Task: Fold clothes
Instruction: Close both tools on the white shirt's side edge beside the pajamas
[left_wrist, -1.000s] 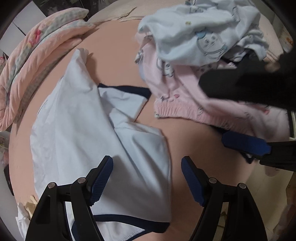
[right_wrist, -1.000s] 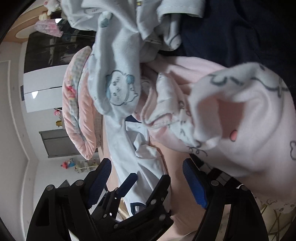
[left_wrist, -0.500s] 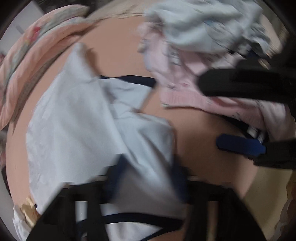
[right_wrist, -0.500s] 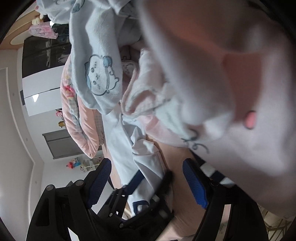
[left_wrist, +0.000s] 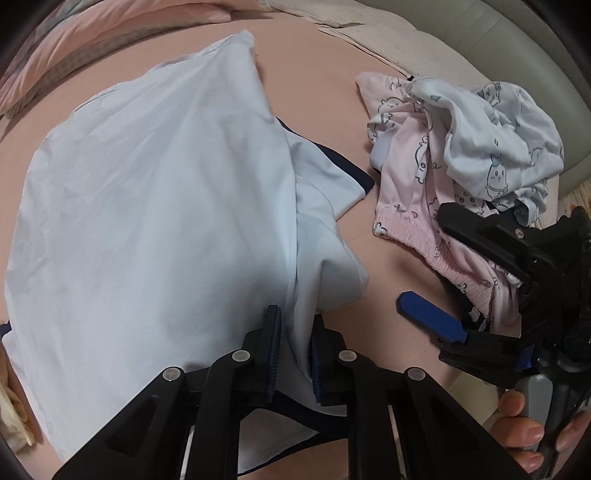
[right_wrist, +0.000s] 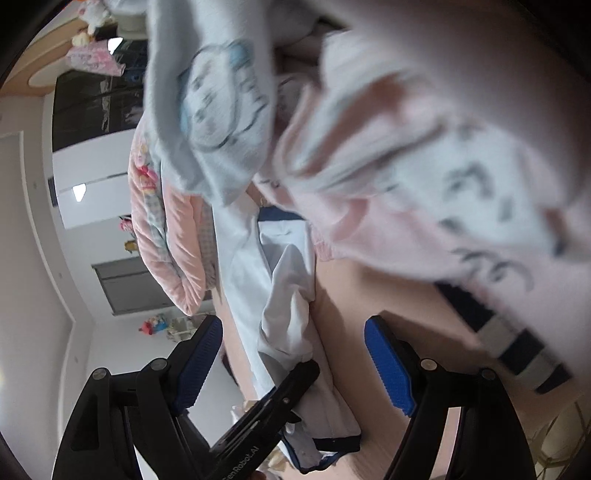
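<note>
Since the earlier frame, left gripper (left_wrist: 293, 354) went from wide open above the cloth to jaws closing on a pinched fold of the pale blue shirt (left_wrist: 147, 206), cloth between the blue pads. Shirt lies on the pink bed sheet (left_wrist: 314, 74), long axis running from the near navy hem up toward the far end by the pink quilt (left_wrist: 55, 48); navy-trimmed sleeve (left_wrist: 332, 177) sticks out to the right. Near hem hidden behind gripper linkage. Right gripper (right_wrist: 293, 363) jaws wide, nothing between them, hovering beside the pile of pink and blue printed pyjamas (left_wrist: 461, 155). Right wrist view heavily blurred, pyjama cloth fills the top and right, pile's far side cut off. Fingers of a hand (left_wrist: 524, 417) on the right gripper's handle.
</note>
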